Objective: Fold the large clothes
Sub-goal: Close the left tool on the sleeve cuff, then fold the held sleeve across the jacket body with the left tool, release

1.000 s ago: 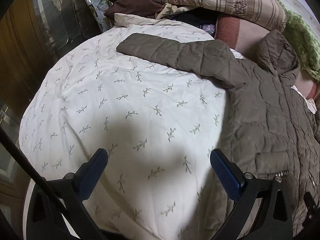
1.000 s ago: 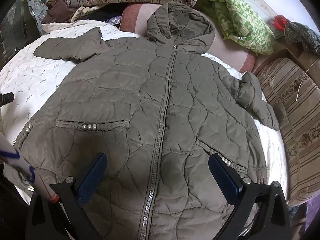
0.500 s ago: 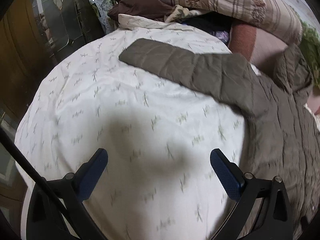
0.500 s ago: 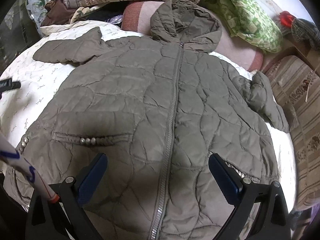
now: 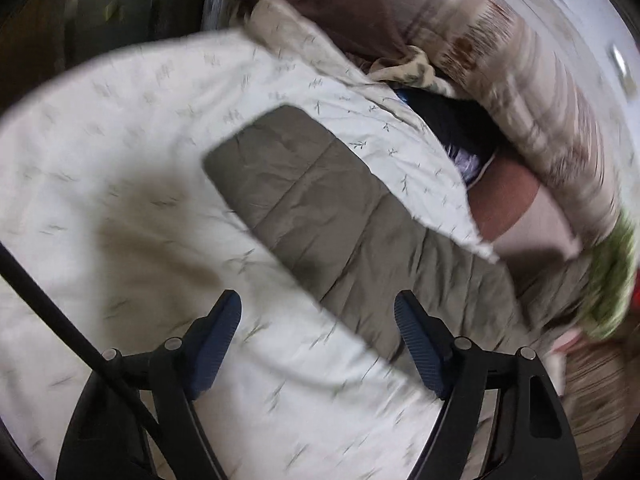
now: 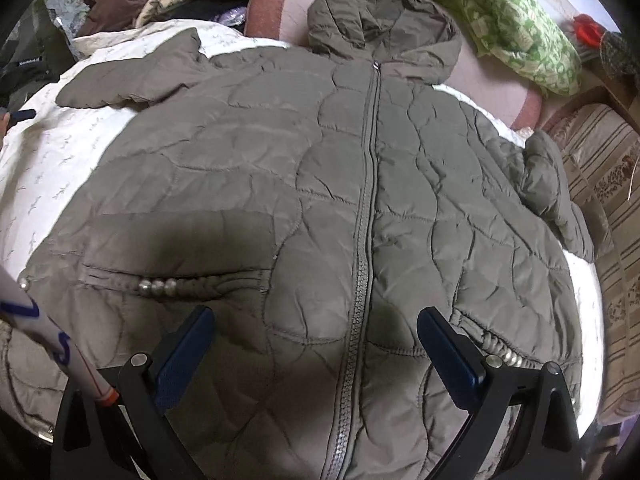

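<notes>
The left wrist view was strongly blurred, so the pile of bedding at the head of the bed could be read only as stripes and dark patches. In the right wrist view the lower hem of the jacket (image 6: 304, 184) was cut off behind the gripper frame, and the far end of its right sleeve (image 6: 556, 196) hung over the bed edge.

The bed sheet (image 5: 120, 168), white with small green twigs, covered the mattress. On it the big olive-brown quilted jacket lay flat, front side up and zipped. The hood (image 6: 384, 28) rested on a pink pillow (image 6: 276, 12). The zipper (image 6: 366, 208) ran down the middle. Each pocket had a row of pearl-like beads (image 6: 158, 286). The left sleeve (image 5: 320, 216) stretched out straight over the sheet, away from the body. A striped pillow (image 5: 532, 112) and a green patterned cloth (image 6: 516, 28) lay behind the hood. I saw no container anywhere.

The left gripper (image 5: 318, 340) hung above the sheet, just beside the middle of the left sleeve. Its jaws had just been closing somewhat, but they stood apart with nothing between them. The right gripper (image 6: 316, 352) hovered over the lower front of the jacket, with the zipper under the gap. Its jaws were wide, not gripping anything.
</notes>
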The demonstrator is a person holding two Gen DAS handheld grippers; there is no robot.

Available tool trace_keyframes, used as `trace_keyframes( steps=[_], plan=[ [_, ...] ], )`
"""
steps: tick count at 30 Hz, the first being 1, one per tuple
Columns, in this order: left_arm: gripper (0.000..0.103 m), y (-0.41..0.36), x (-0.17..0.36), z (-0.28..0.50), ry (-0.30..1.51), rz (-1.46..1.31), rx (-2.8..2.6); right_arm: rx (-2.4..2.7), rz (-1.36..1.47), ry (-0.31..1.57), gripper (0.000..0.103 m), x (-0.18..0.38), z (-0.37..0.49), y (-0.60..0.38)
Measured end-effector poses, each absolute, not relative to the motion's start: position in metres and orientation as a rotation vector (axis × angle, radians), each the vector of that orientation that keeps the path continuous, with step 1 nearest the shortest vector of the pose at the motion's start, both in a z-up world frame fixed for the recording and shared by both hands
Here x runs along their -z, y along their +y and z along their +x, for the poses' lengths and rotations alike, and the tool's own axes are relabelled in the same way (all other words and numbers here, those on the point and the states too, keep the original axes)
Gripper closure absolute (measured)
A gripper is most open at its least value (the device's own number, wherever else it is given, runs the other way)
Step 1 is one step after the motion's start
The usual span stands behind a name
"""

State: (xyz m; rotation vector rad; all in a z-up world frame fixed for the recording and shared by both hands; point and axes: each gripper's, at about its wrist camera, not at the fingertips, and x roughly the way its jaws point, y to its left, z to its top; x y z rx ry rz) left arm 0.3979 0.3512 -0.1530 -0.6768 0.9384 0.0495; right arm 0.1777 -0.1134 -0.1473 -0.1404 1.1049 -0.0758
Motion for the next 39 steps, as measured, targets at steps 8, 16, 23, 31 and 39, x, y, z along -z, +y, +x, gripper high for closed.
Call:
trace_keyframes(
  steps=[8, 16, 23, 31, 39],
  plan=[
    [0.025, 0.385, 0.198, 0.439, 0.916, -0.941, 0.021, 0.073, -0.116, 1.118, 0.0, 0.159, 0.189, -0.121],
    [0.032, 0.379, 0.194, 0.469, 0.92, -0.851, -0.03, 0.062, -0.135, 1.108, 0.0, 0.169, 0.196, -0.119],
    [0.092, 0.363, 0.166, 0.468, 0.973, -0.735, -0.133, 0.05, -0.094, 1.1, 0.0, 0.17, 0.196, -0.125],
    [0.095, 0.295, 0.077, 0.439, 0.877, -0.598, 0.033, 0.07, -0.069, 1.02, 0.0, 0.141, 0.178, -0.139],
    [0.095, 0.155, 0.033, 0.406, 0.881, -0.472, 0.32, 0.122, 0.02, 0.953, 0.0, 0.116, 0.156, -0.175]
  ],
)
